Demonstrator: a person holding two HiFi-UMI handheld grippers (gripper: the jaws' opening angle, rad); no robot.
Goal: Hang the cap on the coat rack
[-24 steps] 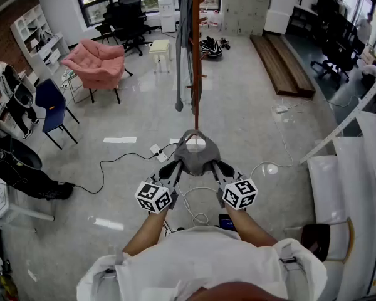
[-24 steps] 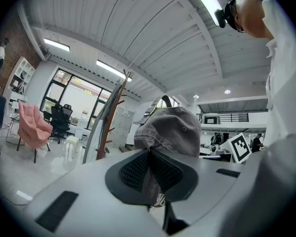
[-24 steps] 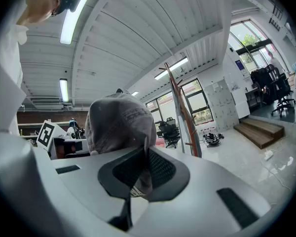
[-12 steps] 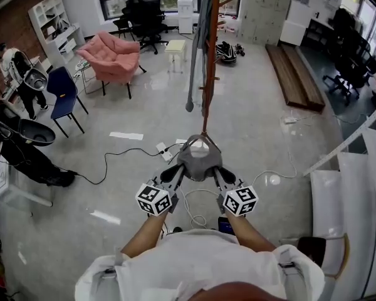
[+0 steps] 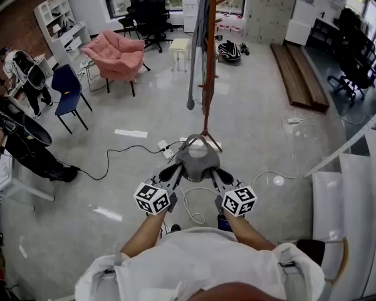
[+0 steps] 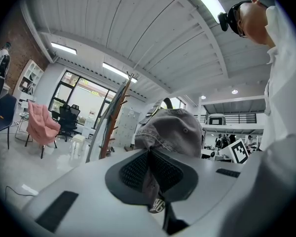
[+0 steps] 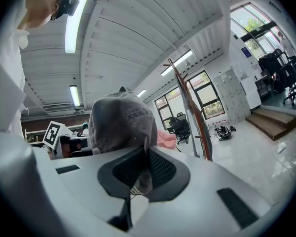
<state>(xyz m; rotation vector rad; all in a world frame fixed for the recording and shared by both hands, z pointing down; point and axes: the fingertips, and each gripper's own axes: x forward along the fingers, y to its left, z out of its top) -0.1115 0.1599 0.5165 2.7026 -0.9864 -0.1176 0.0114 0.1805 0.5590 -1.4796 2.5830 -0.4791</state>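
Two grips: left gripper (image 5: 174, 169) and right gripper (image 5: 216, 172) jaws are clamped on opposite sides of the cap (image 5: 197, 158), likely to spread it.
Cap: held in the air, short of the coat rack (image 5: 209, 61).

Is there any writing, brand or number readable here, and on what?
No text can be read as words.
Cap: stitched marks on its side, too blurred to read.
Cap's edge in the left gripper: a small logo, too small to read.
Marker cubes: black-and-white patterns, no letters.
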